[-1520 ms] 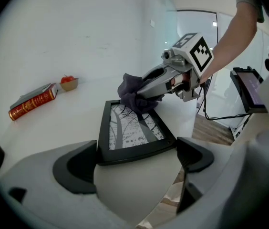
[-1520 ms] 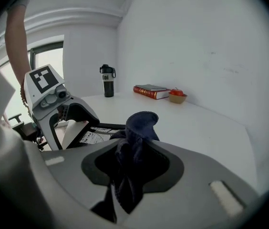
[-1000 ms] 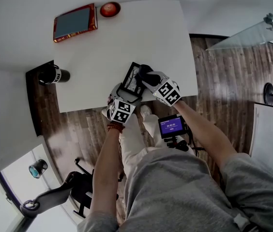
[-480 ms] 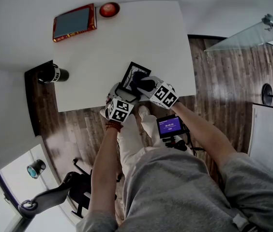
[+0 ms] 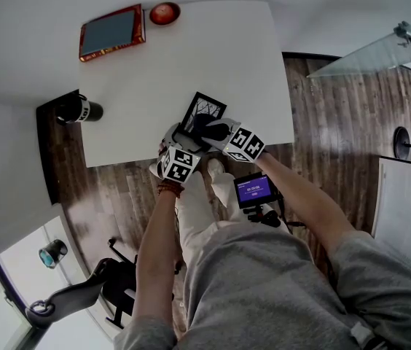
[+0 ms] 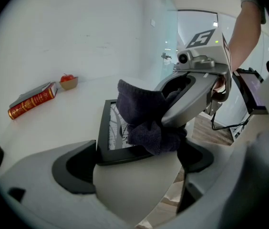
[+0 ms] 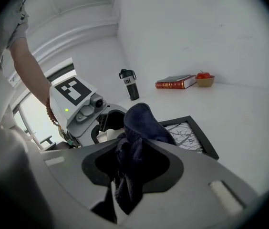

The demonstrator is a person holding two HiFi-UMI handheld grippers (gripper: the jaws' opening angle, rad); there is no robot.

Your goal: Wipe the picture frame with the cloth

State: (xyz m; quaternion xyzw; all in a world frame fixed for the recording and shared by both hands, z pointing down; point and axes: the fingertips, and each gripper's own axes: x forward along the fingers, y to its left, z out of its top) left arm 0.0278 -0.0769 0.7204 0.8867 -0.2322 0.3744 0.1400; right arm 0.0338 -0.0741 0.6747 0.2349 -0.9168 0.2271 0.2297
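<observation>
Left gripper view: my left tongs (image 6: 133, 157) are clamped on the near edge of the picture frame (image 6: 107, 128). I judge this steadies it against wiping pressure.

Right gripper view: my right tongs (image 7: 132, 168) are pinched on the dark cloth (image 7: 139, 118). A bunched fold protrudes forward as the wiping pad, over the frame's near part.

Head view: the frame sits close to the front edge of the white bench (image 5: 154, 64), within easy reach, with both tongs meeting over it.
</observation>
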